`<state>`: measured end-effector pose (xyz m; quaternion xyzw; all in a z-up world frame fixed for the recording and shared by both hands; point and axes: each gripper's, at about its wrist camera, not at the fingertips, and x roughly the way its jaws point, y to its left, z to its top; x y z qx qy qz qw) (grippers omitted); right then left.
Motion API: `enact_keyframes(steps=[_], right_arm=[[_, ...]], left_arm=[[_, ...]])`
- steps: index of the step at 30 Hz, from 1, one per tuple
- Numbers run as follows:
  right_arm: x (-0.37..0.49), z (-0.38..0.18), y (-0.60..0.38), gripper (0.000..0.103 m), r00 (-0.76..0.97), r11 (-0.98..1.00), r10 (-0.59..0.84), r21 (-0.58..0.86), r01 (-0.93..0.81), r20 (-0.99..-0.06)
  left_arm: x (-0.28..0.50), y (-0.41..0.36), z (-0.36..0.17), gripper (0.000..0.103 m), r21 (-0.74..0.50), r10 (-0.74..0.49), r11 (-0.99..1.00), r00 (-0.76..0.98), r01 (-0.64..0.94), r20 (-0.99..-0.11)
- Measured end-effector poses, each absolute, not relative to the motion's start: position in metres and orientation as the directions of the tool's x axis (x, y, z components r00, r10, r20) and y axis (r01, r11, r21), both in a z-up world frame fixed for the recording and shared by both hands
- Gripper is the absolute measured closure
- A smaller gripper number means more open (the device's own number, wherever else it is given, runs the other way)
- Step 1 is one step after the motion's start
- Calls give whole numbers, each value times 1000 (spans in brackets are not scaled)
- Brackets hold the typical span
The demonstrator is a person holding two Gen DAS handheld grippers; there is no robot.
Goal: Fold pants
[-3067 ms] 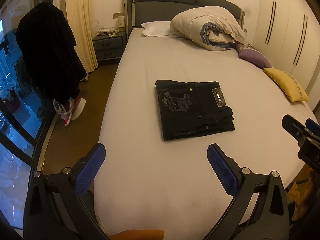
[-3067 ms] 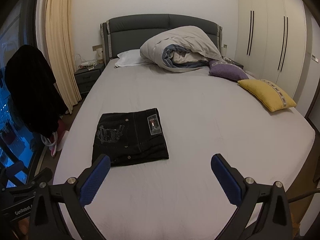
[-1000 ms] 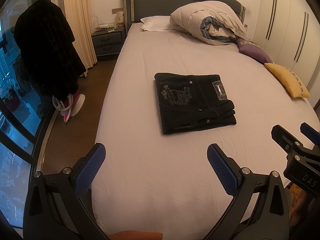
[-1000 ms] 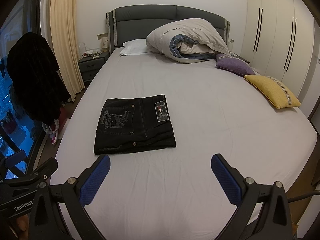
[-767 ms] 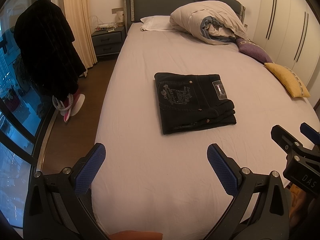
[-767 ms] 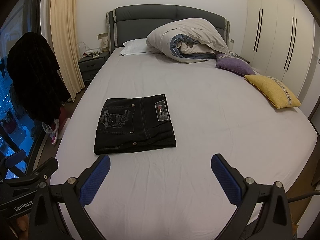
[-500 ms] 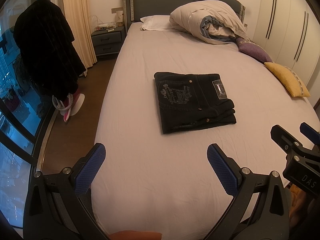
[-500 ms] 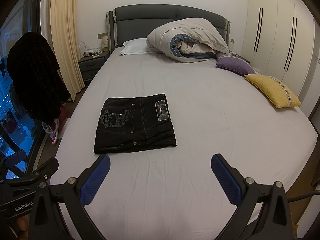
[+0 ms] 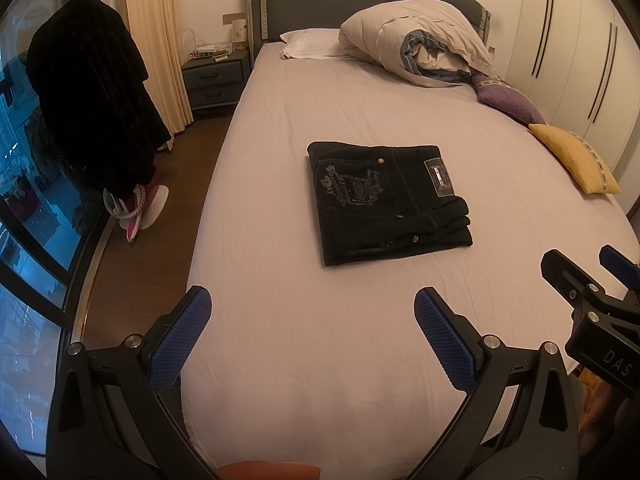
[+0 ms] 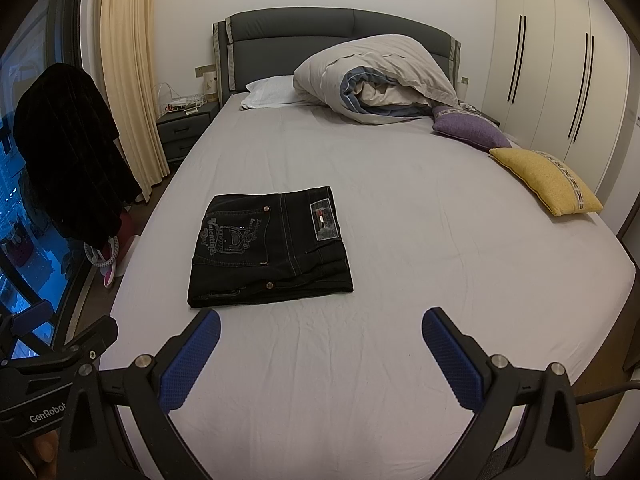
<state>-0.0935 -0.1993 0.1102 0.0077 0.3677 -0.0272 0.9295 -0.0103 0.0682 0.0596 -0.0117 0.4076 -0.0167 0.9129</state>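
Two fisheye views look from the foot of a bed (image 9: 320, 360) toward its headboard (image 10: 336, 36). The left wrist view sits toward the bed's left side, angled down and slightly right, with the left gripper (image 9: 312, 312) framing its bottom edge. The right wrist view sits further right, with the right gripper (image 10: 320, 332) at its bottom. Both stand back from the folded pants (image 9: 384, 200) and share them, the pillows and the wardrobe. Each view catches the other gripper at its edge.

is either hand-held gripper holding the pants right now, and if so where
Nothing is held. The left hand-held gripper and right hand-held gripper are both open over the bed sheet, short of the folded pants.
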Motion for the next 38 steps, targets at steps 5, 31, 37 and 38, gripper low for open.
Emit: enact_keyframes(steps=[5,31,37,38], right_arm=[[-93,111,-200,0,728,998,-45,-6,56,-684],[-96,108,-198,0,720,998,-43,-4,56,-693],[-107,104,-198,0,710,998,-38,4,57,-703],[-107,101,-204,0,709,998,-36,6,57,-704]], left_arm=[[-12,69,58,0,-38,-42,999,665,21,-745],[-43,66,35,0,-43,-51,999,641,28,-766],[-50,66,34,0,-25,-38,999,643,29,-765],[-52,65,33,0,-22,-35,999,641,27,-767]])
